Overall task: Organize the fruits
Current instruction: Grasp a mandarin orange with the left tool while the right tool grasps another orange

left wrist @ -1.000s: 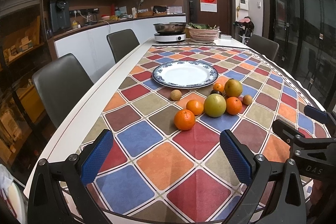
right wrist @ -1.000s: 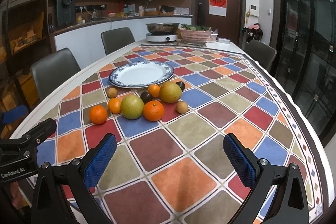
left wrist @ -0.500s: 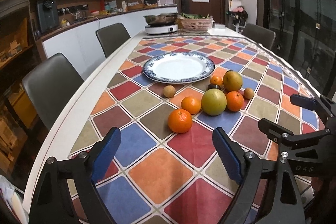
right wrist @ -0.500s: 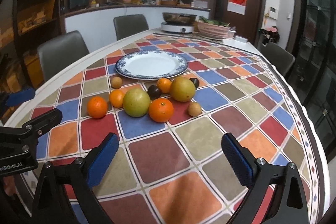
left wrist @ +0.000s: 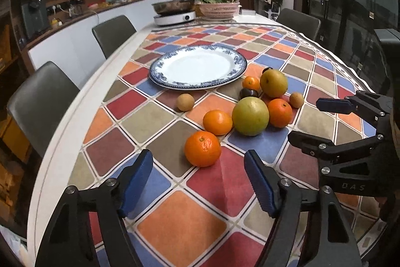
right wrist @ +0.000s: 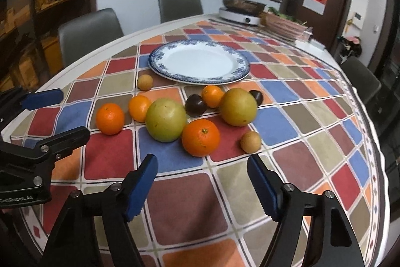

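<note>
A cluster of fruit lies on the checked tablecloth in front of an empty blue-rimmed white plate. In the left wrist view my left gripper hangs just short of the nearest orange; its jaws are closing with nothing between them. In the right wrist view my right gripper is just short of another orange, its jaws also closing on nothing. Between the two oranges lies a large green fruit. Behind are a yellow-green pear, smaller oranges, dark fruits and small tan fruits.
The white table edge runs along the left, with grey chairs beside it. A pan on a hotplate and a basket stand at the far end. Each gripper shows at the side of the other's view.
Both grippers have moved forward and down toward the fruit, which now looks larger. Both pairs of jaws have narrowed from wide open.
</note>
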The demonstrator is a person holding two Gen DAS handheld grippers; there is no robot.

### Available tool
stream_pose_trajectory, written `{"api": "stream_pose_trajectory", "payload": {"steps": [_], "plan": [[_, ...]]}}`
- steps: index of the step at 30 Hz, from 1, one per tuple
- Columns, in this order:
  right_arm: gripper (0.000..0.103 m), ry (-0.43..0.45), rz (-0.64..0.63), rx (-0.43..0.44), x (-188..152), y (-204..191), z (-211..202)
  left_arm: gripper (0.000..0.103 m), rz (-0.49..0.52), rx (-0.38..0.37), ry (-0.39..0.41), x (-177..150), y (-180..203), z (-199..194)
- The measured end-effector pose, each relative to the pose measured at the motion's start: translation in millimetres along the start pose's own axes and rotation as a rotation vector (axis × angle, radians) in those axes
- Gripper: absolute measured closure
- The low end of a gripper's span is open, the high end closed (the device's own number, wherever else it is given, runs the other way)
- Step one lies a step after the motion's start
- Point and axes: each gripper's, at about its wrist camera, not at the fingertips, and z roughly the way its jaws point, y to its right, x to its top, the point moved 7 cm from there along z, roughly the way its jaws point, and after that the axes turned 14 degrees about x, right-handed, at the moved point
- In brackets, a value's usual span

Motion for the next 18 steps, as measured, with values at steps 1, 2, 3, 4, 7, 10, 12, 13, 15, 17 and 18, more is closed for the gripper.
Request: {"api": "stream_pose_trajectory", "payload": {"steps": [1, 2, 3, 4, 7, 10, 12, 13, 15, 17, 18], "plan": [[0.031, -0.009, -0.001, 0.005, 0, 1, 3, 0.033, 0.0, -0.007, -0.009, 1, 1, 4], [0.033, -0.016, -0.002, 0.01, 0, 2, 5, 0.034, 0.002, -0.012, -0.017, 1, 1, 7], [0.036, -0.025, -0.002, 0.015, 1, 3, 9, 0.035, 0.003, -0.016, -0.026, 1, 2, 11], [0.037, -0.031, -0.001, 0.02, 1, 4, 11, 0.036, 0.003, -0.022, -0.034, 1, 3, 14], [0.038, -0.049, 0.006, 0.035, 2, 6, 18, 0.042, 0.009, -0.047, -0.066, -1, 7, 23], [0.045, -0.066, 0.002, 0.044, 3, 7, 25, 0.044, 0.017, -0.057, -0.091, -2, 10, 32], [0.047, -0.077, -0.003, 0.05, 4, 8, 30, 0.047, 0.021, -0.057, -0.096, -2, 11, 35], [0.047, -0.08, -0.003, 0.055, 4, 8, 32, 0.047, 0.024, -0.059, -0.1, -2, 12, 38], [0.051, -0.084, 0.001, 0.066, 5, 9, 34, 0.051, 0.026, -0.063, -0.107, -2, 13, 40], [0.053, -0.088, -0.003, 0.074, 6, 9, 36, 0.052, 0.026, -0.069, -0.115, -2, 14, 43], [0.053, -0.089, -0.006, 0.073, 7, 9, 37, 0.054, 0.025, -0.07, -0.118, -2, 14, 44]]}}
